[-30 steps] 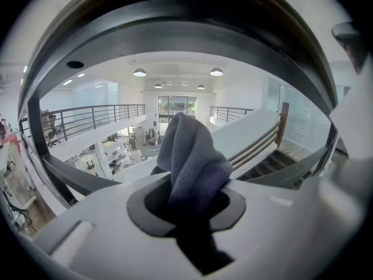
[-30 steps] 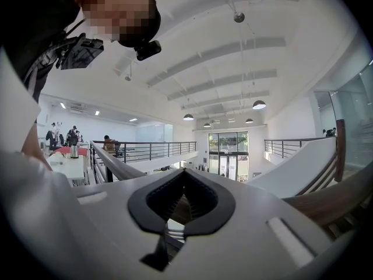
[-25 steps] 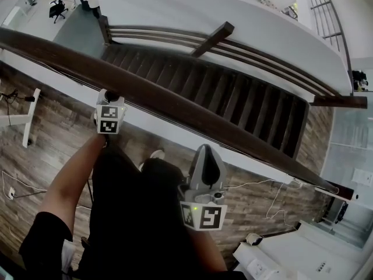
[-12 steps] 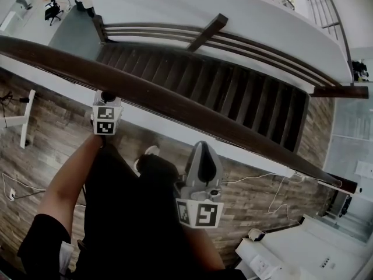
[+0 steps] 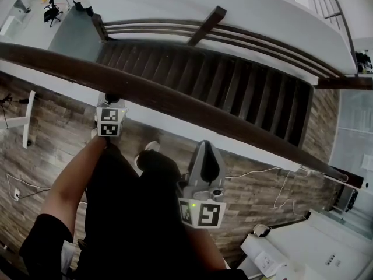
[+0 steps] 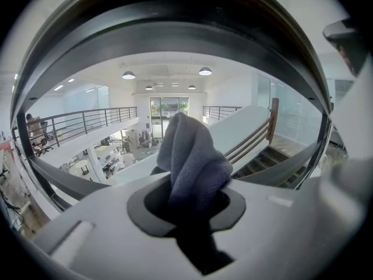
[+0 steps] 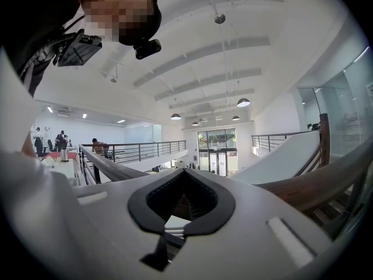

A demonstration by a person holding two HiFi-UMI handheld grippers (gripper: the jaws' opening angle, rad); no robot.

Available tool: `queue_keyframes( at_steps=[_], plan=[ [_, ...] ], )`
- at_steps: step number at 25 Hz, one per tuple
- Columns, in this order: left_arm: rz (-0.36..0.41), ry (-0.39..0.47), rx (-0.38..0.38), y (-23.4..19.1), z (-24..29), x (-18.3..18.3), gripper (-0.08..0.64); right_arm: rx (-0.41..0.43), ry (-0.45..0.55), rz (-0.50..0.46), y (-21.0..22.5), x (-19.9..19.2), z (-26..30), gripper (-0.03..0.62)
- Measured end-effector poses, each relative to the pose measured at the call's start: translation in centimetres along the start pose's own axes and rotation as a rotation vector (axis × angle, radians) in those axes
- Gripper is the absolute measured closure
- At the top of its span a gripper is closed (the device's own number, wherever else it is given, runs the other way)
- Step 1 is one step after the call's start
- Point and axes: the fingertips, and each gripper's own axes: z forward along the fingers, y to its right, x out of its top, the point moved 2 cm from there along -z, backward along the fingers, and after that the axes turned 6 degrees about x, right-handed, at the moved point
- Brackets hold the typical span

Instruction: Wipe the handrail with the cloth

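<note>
Leftmost, the left tongs (image 5: 111, 101) pointed up at the near edge of the handrail (image 5: 175, 101), their white marker cube (image 5: 109, 122) printed with black squares sitting just above the person's bare forearm (image 5: 73, 182). Seen in their own view, those tongs (image 6: 189, 200) were clenched on the cloth (image 6: 192, 162), a soft grey-blue fleecy piece bunched into a rounded, twisted lump that stood up out of the dark rubbery pads. Whether the cloth actually touched the rail could not be told. The handrail itself was a long, smooth bar of dark brown wood running diagonally from upper left to lower right, with the dark ribbed treads of a staircase (image 5: 233, 92) beyond it and brown wood-plank floor (image 5: 52, 139) on the near side. Further right, the right tongs (image 5: 205, 150) were held apart from the rail, pale grey and tapered. Their own view showed those tongs (image 7: 182, 214) closed on nothing, the black pads ringing an empty pointed opening, and the glossy brown handrail (image 7: 315, 185) crossing at the right
</note>
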Motion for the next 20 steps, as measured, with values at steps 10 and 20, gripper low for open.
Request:
queue_keyframes(
  at_steps=[10,20],
  plan=[
    [-0.013,-0.001,0.015,2.7,0.0,0.3,0.488,-0.049,0.003,0.032,3.2,-0.7,-1.3,0.591],
    [-0.039,-0.005,-0.007,6.7,0.1,0.6,0.488,-0.033,0.017,0.033,5.2,-0.4,-2.3,0.591]
  ],
)
